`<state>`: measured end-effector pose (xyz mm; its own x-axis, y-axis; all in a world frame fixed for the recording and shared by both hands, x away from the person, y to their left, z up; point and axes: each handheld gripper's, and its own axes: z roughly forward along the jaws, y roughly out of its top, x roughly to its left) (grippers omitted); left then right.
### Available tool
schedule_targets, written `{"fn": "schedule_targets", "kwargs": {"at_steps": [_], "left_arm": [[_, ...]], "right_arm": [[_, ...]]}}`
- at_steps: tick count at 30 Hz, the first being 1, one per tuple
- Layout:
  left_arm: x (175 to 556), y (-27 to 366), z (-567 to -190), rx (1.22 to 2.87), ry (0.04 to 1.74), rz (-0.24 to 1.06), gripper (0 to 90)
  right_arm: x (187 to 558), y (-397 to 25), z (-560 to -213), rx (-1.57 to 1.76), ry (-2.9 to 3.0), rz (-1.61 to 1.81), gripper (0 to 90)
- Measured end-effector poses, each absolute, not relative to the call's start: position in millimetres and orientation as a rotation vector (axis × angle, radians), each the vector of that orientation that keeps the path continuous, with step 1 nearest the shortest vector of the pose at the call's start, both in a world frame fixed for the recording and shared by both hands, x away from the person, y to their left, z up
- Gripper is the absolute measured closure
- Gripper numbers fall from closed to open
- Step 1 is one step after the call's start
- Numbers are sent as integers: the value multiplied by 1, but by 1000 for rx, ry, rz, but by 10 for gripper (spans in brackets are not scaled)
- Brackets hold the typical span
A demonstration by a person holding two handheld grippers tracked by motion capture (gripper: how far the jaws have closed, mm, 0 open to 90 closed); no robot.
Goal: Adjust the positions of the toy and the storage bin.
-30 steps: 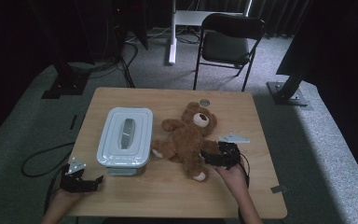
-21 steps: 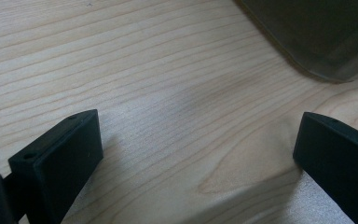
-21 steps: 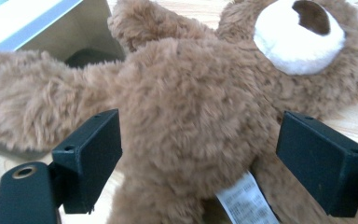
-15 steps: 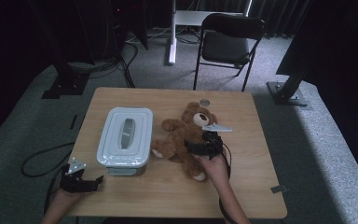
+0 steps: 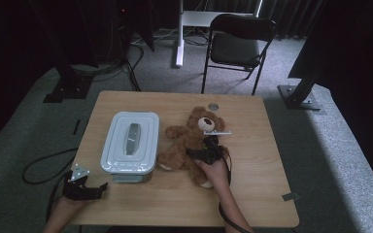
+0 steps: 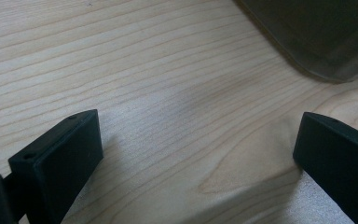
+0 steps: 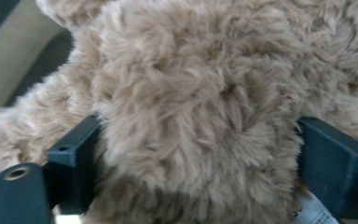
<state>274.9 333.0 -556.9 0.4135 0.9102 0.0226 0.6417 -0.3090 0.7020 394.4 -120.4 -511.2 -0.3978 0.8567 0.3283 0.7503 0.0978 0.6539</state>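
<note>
A brown teddy bear (image 5: 180,138) lies on its back in the middle of the wooden table (image 5: 257,194), beside a pale grey lidded box (image 5: 130,141). My right gripper (image 5: 192,154) reaches in from the right over the bear's belly. In the right gripper view its jaws stand wide apart, with the bear's fur (image 7: 191,93) bulging between them (image 7: 196,158). My left gripper (image 5: 98,187) rests at the table's front left corner. It is open (image 6: 196,154) over bare wood, and a corner of the box (image 6: 326,37) lies ahead of it.
A small round disc (image 5: 213,106) lies on the table behind the bear's head. A white tag (image 7: 314,212) shows by the right jaw. Beyond the table stand a black chair (image 5: 240,46) and stands on grey carpet.
My right gripper has moved left and forward from the bear's right side onto its belly, and its jaws now straddle the fur. The left gripper has stayed put.
</note>
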Motion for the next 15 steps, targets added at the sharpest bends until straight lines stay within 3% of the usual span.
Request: {"fn": "schedule_targets", "kwargs": {"at_steps": [5,12,15], "left_arm": [[275,333,-557,2055,1317,567,19],[275,333,-557,2055,1317,567,19],[275,333,-557,2055,1317,567,19]], "right_arm": [[395,-120,-513,1610,2235,1165,230],[391,-123,-508,1530,2222,1166,505],[387,-126,-504,1493,2204,1179,577]]}}
